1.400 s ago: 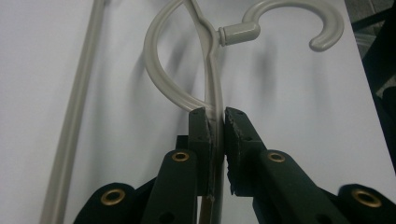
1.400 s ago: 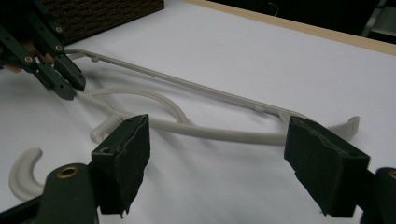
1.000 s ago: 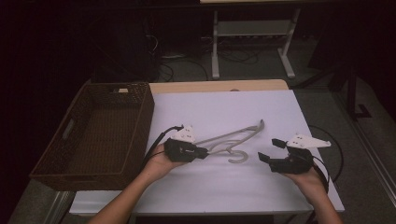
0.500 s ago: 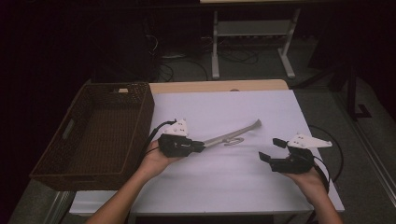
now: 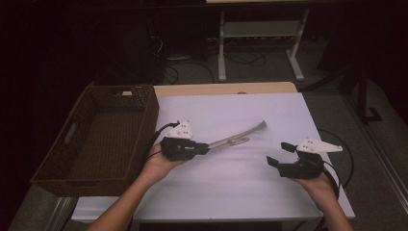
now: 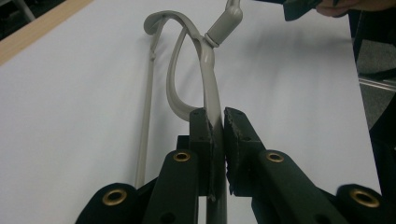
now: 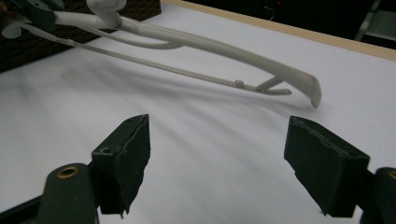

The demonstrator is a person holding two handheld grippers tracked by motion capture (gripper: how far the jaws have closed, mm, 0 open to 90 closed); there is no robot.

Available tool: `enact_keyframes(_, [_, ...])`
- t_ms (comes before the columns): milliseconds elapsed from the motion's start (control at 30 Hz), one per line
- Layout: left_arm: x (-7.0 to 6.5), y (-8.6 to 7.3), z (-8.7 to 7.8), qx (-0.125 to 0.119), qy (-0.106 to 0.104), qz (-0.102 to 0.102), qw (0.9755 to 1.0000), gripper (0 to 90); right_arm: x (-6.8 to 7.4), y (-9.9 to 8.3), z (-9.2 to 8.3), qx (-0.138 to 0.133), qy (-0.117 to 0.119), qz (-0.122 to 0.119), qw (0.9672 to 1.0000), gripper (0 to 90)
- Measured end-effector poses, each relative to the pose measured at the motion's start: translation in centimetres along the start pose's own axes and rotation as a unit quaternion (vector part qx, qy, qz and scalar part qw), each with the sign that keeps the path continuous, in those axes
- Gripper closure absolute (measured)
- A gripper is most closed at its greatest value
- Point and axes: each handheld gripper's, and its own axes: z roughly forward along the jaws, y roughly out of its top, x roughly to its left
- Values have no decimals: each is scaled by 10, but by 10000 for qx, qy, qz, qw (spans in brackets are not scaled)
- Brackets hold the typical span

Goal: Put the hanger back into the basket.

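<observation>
1. Beige plastic: you have one coat hanger (image 5: 238,136), one brown wicker basket (image 5: 72,159), one white table sheet (image 5: 250,192) and two grippers, one in each hand.
2. Your left gripper (image 5: 204,148) pinches one arm of the hanger near its end; in the left gripper view the pads (image 6: 236,135) press flat against the beige bar (image 6: 212,109) with no gap.
3. The hanger sits over the middle of the sheet, right of the basket, and runs from your left gripper up and to the right. In the right gripper view its far tip (image 7: 314,93) looks close to the sheet, but you cannot tell whether it touches.
4. Your right gripper (image 5: 280,154) rests near the sheet's right edge, well apart from the hanger, with its jaws spread wide and nothing between them; the right gripper view shows bare sheet (image 7: 210,158) in the gap.
5. Hard to read: the hanger's hook is cut off at the top of the left gripper view, and from above the hanger looks like one thin bar seen edge-on. The room behind the table is dark.
6. Against a second ago: the hanger lay flat then, showing its full curved outline; now it is tipped on edge in your left grip. Your right gripper keeps its place, spread as before.
</observation>
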Motion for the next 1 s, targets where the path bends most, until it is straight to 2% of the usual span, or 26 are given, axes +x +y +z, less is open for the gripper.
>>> enact_keyframes(233, [0,6,-12,-162,-18,-115,9998,830,0,1,-2,-62,-20,15,10000,219])
enact_keyframes(367, [0,11,-24,-273,11,-183,9995,830,0,2,-3,-96,-26,11,10000,219])
enact_keyframes(767, [9,37,-70,-531,111,-199,9983,830,0,2,-3,-106,-28,18,9999,219])
enact_keyframes(867, [12,40,-83,-558,197,-198,9980,829,0,2,-3,-108,-30,19,9999,219])
enact_keyframes(900, [14,42,-93,-555,267,-173,9980,830,0,2,-3,-108,-27,23,9999,219])
enact_keyframes(933, [14,42,-93,-555,267,-173,9980,830,0,2,-3,-106,-30,23,9999,219])
enact_keyframes(1000, [16,43,-103,-570,318,-188,9977,830,0,2,-3,-105,-31,24,9999,219])
